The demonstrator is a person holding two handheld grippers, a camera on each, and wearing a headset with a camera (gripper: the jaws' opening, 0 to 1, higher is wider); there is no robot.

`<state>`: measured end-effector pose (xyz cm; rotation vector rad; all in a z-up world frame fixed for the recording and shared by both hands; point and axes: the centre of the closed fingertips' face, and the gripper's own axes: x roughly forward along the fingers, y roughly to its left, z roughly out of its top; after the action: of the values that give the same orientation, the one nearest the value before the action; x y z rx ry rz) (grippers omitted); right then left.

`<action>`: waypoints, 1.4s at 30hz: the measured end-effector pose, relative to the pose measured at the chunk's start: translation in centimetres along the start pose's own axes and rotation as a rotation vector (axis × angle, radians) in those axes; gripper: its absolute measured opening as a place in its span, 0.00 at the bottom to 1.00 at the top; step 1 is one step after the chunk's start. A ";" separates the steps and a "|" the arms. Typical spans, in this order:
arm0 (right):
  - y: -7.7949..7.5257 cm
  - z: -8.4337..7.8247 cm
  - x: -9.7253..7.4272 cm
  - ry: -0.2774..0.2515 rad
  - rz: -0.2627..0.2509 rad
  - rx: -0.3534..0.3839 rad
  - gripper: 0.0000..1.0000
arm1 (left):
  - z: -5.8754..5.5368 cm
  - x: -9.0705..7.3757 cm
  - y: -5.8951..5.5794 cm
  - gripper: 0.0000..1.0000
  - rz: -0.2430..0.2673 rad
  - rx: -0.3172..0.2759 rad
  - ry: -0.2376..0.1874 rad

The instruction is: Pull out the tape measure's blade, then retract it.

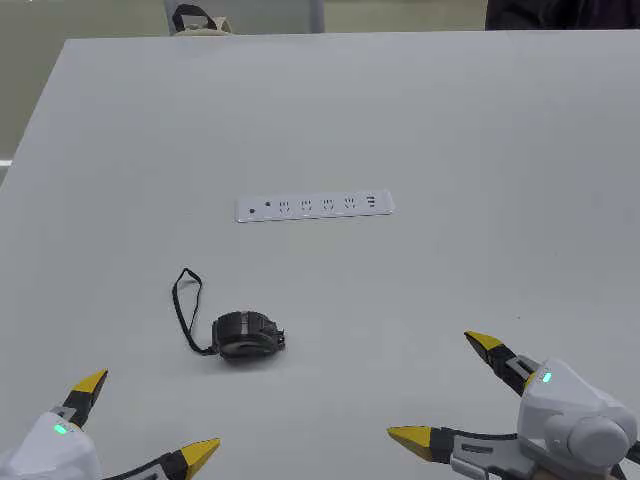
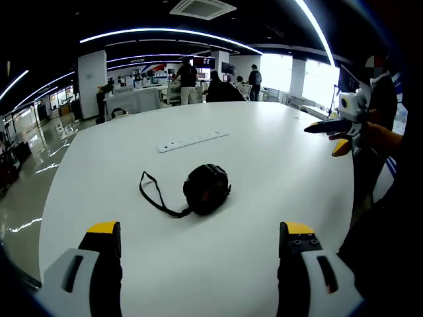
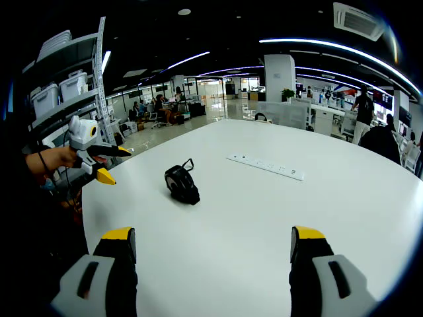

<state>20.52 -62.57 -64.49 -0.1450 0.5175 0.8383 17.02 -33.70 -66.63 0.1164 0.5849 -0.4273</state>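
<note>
I see the black tape measure (image 1: pixel 247 336) lying on the white surface (image 1: pixel 450 150), near its front edge and left of centre in the head view. Its black wrist strap (image 1: pixel 186 310) loops out from the case toward 10 o'clock and lies flat. A white power strip (image 1: pixel 315 206) lies further back, at about 1 o'clock from the tape measure and well apart from it.

My left hand-held gripper (image 1: pixel 145 416) hovers at roughly 7 o'clock from the tape measure, its yellow-tipped jaws spread wide with nothing between them. My right hand-held gripper (image 1: pixel 445 388) sits at about 4 o'clock from the tape measure, jaws likewise parted and empty. Neither touches the tape measure.

In the left gripper view the tape measure (image 2: pixel 207 189) lies straight ahead at 12 o'clock between the two jaws, with the strap trailing toward 9 o'clock. In the right gripper view it (image 3: pixel 182 184) sits further off, at about 11 o'clock.
</note>
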 end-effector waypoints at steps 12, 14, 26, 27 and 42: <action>-0.3 0.1 0.0 0.000 -0.012 0.006 1.00 | 0.3 -0.2 0.6 0.99 0.009 -0.009 -0.009; -0.3 0.0 0.1 0.005 -0.011 0.001 0.99 | 0.5 -0.1 0.6 0.99 0.008 -0.006 -0.012; -0.2 -0.1 0.3 0.009 -0.004 -0.003 0.99 | 0.5 0.2 0.5 0.99 0.002 -0.008 -0.012; -0.2 0.0 0.4 0.009 -0.004 -0.003 0.99 | 0.5 0.2 0.5 0.99 0.002 -0.008 -0.013; 0.1 -0.2 1.7 0.040 0.079 -0.065 0.93 | 0.6 2.2 0.5 0.97 -0.050 0.055 -0.009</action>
<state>21.35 -61.45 -65.44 -0.2026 0.5368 0.9313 19.15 -34.18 -67.33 0.1529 0.5685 -0.4928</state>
